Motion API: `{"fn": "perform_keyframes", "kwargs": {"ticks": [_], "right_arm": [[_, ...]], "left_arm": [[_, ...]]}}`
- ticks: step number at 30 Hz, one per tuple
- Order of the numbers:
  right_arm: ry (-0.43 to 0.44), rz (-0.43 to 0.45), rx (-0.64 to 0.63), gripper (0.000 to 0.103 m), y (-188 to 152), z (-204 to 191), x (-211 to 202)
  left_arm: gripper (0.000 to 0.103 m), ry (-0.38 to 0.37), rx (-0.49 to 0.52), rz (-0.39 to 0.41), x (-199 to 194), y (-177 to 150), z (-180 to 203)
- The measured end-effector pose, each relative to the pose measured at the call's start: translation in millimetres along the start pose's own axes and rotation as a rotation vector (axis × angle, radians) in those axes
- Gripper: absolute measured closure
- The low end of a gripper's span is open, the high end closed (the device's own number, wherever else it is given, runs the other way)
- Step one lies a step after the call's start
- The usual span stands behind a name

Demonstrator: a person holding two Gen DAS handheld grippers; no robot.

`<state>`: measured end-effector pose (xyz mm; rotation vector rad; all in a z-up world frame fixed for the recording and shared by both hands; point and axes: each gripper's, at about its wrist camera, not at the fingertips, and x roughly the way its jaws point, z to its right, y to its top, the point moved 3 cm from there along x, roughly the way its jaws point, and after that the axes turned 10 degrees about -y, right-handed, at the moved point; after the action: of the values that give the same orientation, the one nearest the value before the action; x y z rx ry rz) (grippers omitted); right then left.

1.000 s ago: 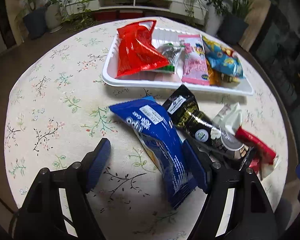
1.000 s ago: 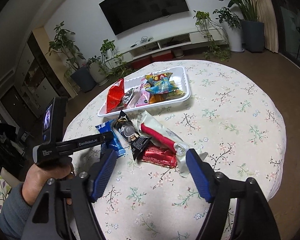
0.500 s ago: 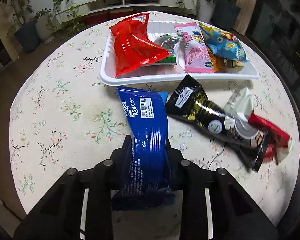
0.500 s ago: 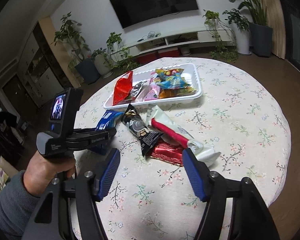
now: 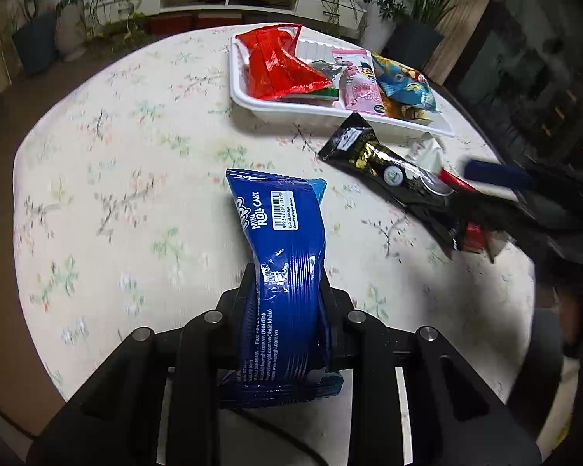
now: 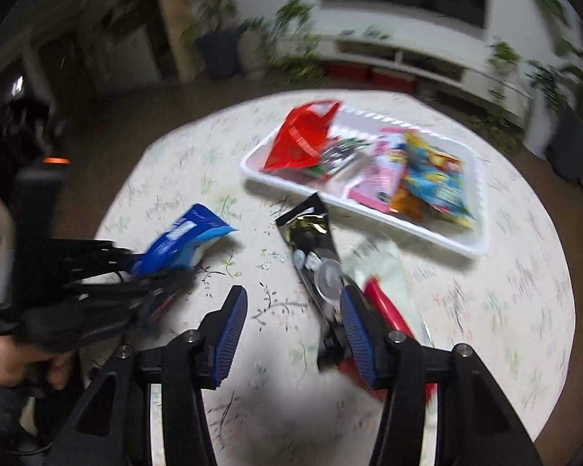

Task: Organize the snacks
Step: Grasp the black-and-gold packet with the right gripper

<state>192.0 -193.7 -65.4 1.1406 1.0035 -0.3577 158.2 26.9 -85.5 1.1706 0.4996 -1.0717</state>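
blue roll cake pack pinched in left tool

left tool (image 5: 287,310) pinches the blue pack (image 5: 281,256) above the surface (image 5: 116,194). right tool (image 6: 291,322), spread with nothing between its fingers, has just been closing beside the black packet (image 6: 315,256). white tray (image 5: 330,114) sits toward the far edge.

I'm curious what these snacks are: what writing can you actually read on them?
"MINI ROLL CAKE": white print on the blue packet in the left gripper.
Its barcode label and fine print: too small.
Black packet and tray snacks: unreadable.
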Motion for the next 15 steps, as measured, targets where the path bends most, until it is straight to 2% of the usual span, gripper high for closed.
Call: {"fn": "perform_keyframes", "kwargs": {"ticks": [7,11,15], "right_arm": [[-0.051,-0.136,-0.094,0.056,21.3,-4.9,54.9],[-0.04,-0.177,-0.112,0.062,19.5,-6.4,64.6],[-0.033,-0.212,-0.166,0.064,11.4,-16.3,70.8]], "left_arm": [[0.079,-0.032,-0.018,0.015,-11.1,-7.5,-4.9],[0.079,-0.041,-0.023,0.015,-10.7,-6.9,-6.5],[0.079,-0.048,-0.023,0.011,-7.5,-7.6,-5.0]]}}
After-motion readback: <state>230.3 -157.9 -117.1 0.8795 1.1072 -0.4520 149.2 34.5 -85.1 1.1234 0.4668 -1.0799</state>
